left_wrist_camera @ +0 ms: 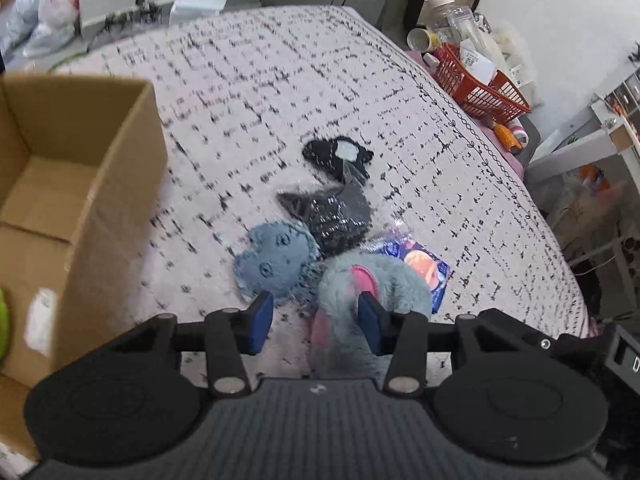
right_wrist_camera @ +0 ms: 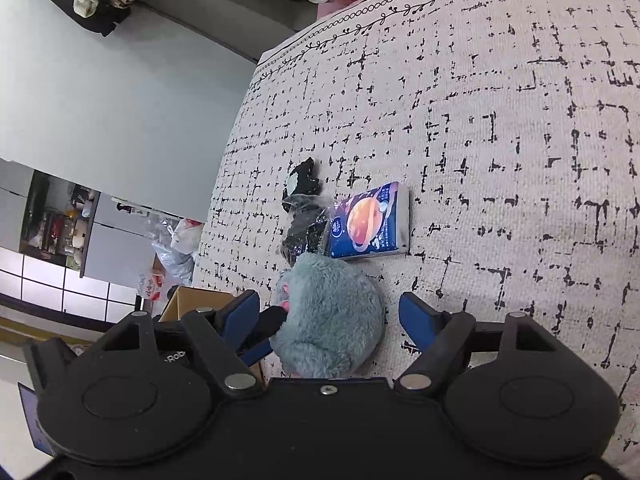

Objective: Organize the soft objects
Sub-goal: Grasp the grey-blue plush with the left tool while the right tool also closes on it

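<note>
On the bed (left_wrist_camera: pixel 280 80), which has a pale cover with black dashes, a small heap of soft things lies close together. The nearest is a fluffy grey-blue plush toy (left_wrist_camera: pixel 372 288) with pink patches. It looks round and furry from the right wrist view (right_wrist_camera: pixel 332 320). Just beside it lies a flat blue fuzzy piece (left_wrist_camera: pixel 276 260) with little stitched marks. Behind these is a dark bundle in a shiny clear bag (left_wrist_camera: pixel 332 216), and past that a black fuzzy thing with a pale patch (left_wrist_camera: pixel 336 154). A blue pack with an orange planet picture (right_wrist_camera: pixel 370 222) lies flat, touching the heap.

The left gripper (left_wrist_camera: pixel 316 316) has its blue fingers (left_wrist_camera: pixel 260 320) apart. They sit over the plush toy, and the other finger is right against its fur. They are not squeezing it.

The right gripper (right_wrist_camera: pixel 328 318) also has its blue fingers (right_wrist_camera: pixel 416 316) wide apart, one on each side of the plush toy. The toy sits between them, not pinched.

An open cardboard box (left_wrist_camera: pixel 80 200) stands on the bed to the left. A red basket (left_wrist_camera: pixel 480 88) sits past the far edge of the bed.
</note>
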`<state>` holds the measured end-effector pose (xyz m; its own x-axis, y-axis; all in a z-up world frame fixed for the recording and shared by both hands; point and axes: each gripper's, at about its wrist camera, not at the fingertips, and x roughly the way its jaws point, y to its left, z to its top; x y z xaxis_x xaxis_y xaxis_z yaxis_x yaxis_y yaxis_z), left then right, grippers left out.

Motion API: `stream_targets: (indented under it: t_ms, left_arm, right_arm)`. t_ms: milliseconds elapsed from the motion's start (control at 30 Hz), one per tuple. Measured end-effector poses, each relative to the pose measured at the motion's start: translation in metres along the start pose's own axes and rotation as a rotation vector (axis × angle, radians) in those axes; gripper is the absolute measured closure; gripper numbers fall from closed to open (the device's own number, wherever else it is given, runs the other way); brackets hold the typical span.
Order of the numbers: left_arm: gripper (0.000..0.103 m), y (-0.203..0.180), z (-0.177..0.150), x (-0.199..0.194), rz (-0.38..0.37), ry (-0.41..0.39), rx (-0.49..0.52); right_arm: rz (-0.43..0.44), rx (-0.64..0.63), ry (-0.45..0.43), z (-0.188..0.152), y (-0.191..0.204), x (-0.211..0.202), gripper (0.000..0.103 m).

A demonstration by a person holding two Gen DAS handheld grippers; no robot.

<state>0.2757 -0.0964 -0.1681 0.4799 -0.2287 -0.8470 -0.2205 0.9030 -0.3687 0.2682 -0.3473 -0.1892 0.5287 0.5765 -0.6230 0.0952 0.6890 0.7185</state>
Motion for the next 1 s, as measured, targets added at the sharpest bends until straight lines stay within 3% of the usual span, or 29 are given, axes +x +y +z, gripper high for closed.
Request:
stream_targets:
  t_ms: [67,200,433,600,700,1000]
  left_arm:
    - [0.058,-0.001,-0.001,0.003,-0.002,0.001,-0.002]
    - [0.082,0.000,-0.004,0.007,-0.058,0.021,-0.040]
    - [0.087,-0.008,-0.011,0.002,-0.082,0.009,-0.034]
    - [0.088,-0.014,-0.017,-0.001,-0.082,-0.002,-0.025]
    - [0.089,-0.018,-0.020,-0.002,-0.074,-0.009,-0.009]
    - [0.089,-0.019,-0.022,-0.034,-0.081,-0.059,0.022]
  right_arm:
    - [0.001,-0.005,0.004,0.000,0.000,0.002,0.028]
    - [-0.006,-0.002,0.016,0.000,-0.001,0.007,0.029]
    - [-0.039,-0.007,0.061,-0.002,-0.001,0.018,0.035]
    - [-0.056,0.016,0.078,-0.004,-0.003,0.024,0.065]
    - [-0.068,0.001,0.067,-0.007,0.000,0.020,0.073]
    - [-0.028,-0.084,0.005,-0.019,0.025,-0.003,0.082]
